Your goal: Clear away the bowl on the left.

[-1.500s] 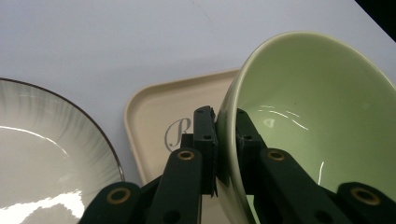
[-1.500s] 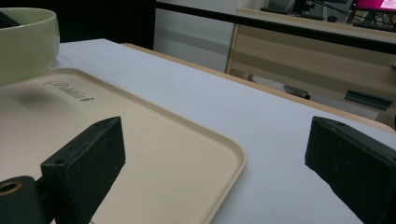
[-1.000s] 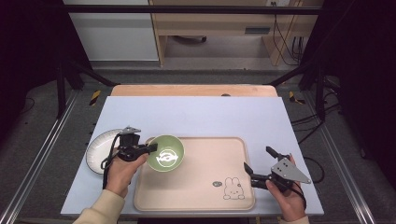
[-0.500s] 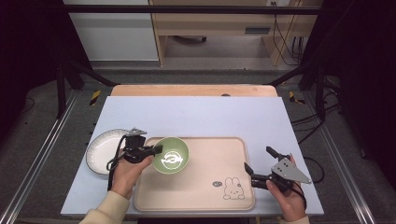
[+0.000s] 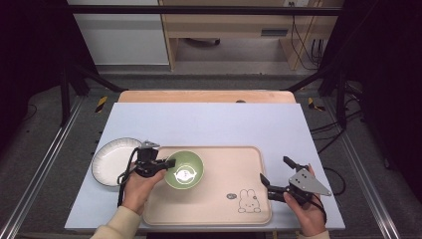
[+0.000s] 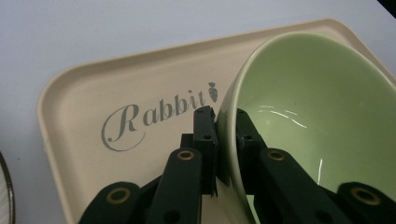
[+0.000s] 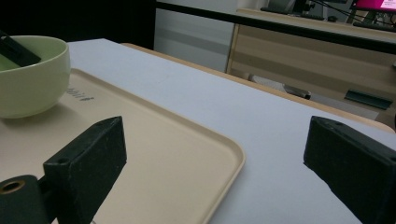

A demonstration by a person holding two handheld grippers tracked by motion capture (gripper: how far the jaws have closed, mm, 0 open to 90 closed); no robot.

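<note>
The left gripper (image 5: 169,163) is clamped on the near rim of a pale green bowl (image 5: 184,170), one black jaw pressed against the outside wall and the other against the glazed inside, as the left gripper view makes plain, with the rim (image 6: 227,122) pinched between the two pads. In that view the bowl (image 6: 317,121) is tipped towards the camera, its hollow catching thin streaks of light. The person's left hand (image 5: 140,182) grasps the gripper from the near-left side, a cable looping down beside the wrist.

The bowl is over the left part of a beige tray (image 5: 234,199), whose floor carries the word "Rabbit" in grey script with a small carrot (image 6: 213,91) beside it; a rabbit drawing (image 5: 247,200) marks the tray's near-right corner in the high view. Whether the bowl's foot rests fully on the tray cannot be told.

Just left of the tray, on the pale blue table (image 5: 209,122), lies a white plate (image 5: 110,158), partly behind the left hand's gripper.

At the tray's right edge the right gripper (image 5: 278,175) is held with its jaws wide apart and nothing between them. The right gripper view looks across the tray's corner (image 7: 233,156) towards the bowl (image 7: 29,77), well apart from it.
</note>
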